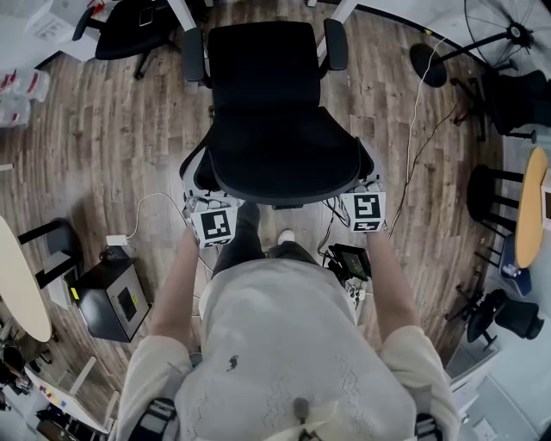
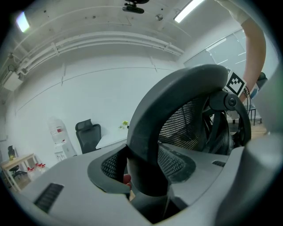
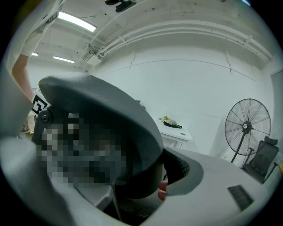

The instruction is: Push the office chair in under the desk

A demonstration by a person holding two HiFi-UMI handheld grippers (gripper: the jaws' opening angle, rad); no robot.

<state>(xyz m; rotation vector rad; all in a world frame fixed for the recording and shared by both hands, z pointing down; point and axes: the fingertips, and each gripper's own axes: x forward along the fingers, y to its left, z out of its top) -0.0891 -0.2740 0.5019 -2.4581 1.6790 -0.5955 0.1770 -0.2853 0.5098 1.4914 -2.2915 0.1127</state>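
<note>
The black office chair (image 1: 275, 129) stands in front of me on the wood floor, its seat facing the white desk legs (image 1: 183, 13) at the top edge. My left gripper (image 1: 207, 205) sits at the left end of the curved backrest (image 1: 284, 177) and my right gripper (image 1: 368, 196) at the right end. In the left gripper view the grey backrest rim (image 2: 177, 92) runs between the jaws of the left gripper (image 2: 146, 176), pads against it. In the right gripper view the rim (image 3: 110, 110) fills the right gripper (image 3: 150, 176) the same way. A white desk (image 3: 177, 132) shows beyond.
A second black chair (image 1: 129, 30) stands at the top left. A floor fan (image 1: 508, 34) and a black stool (image 1: 486, 194) are at the right. A black box (image 1: 112, 297) and white cables (image 1: 155, 202) lie at the left, more cables (image 1: 413, 129) at the right.
</note>
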